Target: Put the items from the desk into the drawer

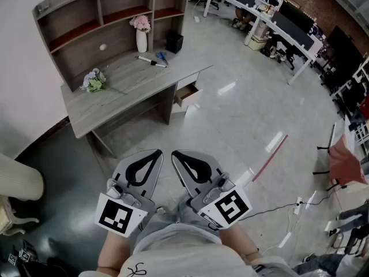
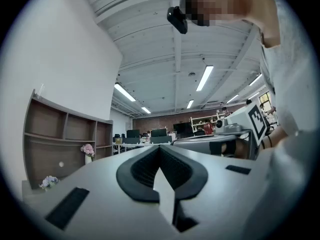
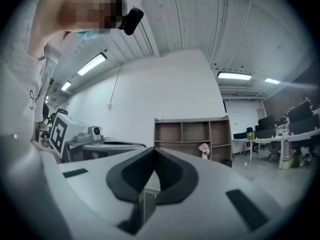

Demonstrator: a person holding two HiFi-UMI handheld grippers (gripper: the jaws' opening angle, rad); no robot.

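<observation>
The left gripper [image 1: 159, 153] and right gripper [image 1: 174, 153] are held pressed together, empty. On the far desk [image 1: 130, 78], the vase [image 1: 141, 41] (probably fragile, top-heavy) is judged best gripped mid-body; the drawer [image 1: 187, 95] is open.

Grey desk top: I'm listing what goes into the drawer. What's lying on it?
On the grey desk: a white vase of pink flowers, a small green-and-white bouquet, a black pen-like item and a small blue object. Anything behind the vase is hidden.
</observation>
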